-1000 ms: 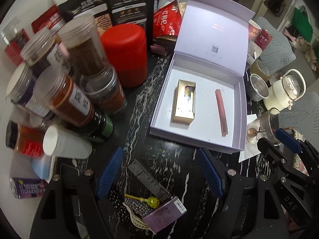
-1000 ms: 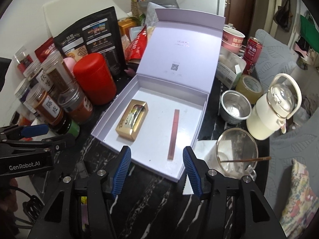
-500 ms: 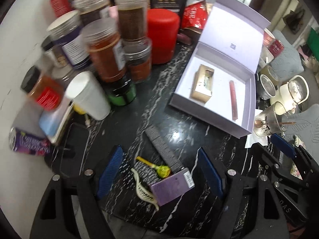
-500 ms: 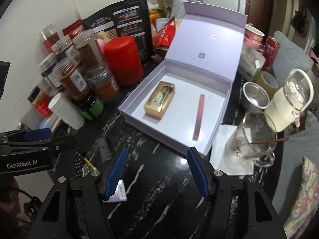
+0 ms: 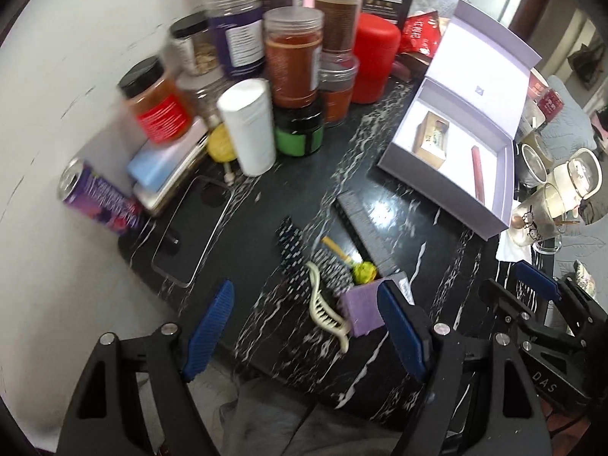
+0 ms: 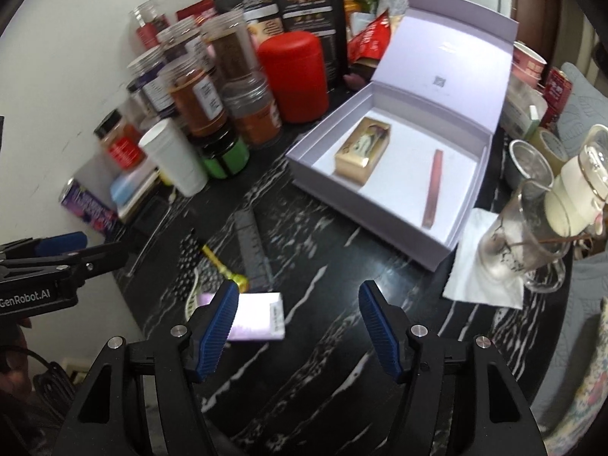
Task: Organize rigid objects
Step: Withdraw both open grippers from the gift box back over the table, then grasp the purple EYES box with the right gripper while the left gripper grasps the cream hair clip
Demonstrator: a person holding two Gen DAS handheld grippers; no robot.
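Observation:
An open lilac box (image 5: pixel 437 186) (image 6: pixel 364 205) holds a gold box (image 5: pixel 432 140) (image 6: pixel 363 151) and a reddish stick (image 5: pixel 477 173) (image 6: pixel 433 190). Near the table's front edge lie a purple box (image 5: pixel 363 313) (image 6: pixel 256 317), a cream hair claw (image 5: pixel 323 309), a dotted black item (image 5: pixel 292 245), a yellow-ended stick (image 5: pixel 351 260) (image 6: pixel 224 264) and a dark ruler-like bar (image 5: pixel 364 231) (image 6: pixel 252 252). My left gripper (image 5: pixel 304 326) is open above these small things. My right gripper (image 6: pixel 300 326) is open, just right of the purple box.
Spice jars (image 5: pixel 292 60) (image 6: pixel 197 95), a red canister (image 5: pixel 374 62) (image 6: pixel 294 76), a white bottle (image 5: pixel 247 125) and a green jar (image 5: pixel 300 135) crowd the back left. A phone (image 5: pixel 190 228) and a can (image 5: pixel 97 199) lie left. A glass mug (image 6: pixel 520 243) and cream kettle (image 6: pixel 577 193) stand right.
Both grippers have pulled back from the lilac box toward the table's front edge. The small items at the front have come into view under them. Both stay open.

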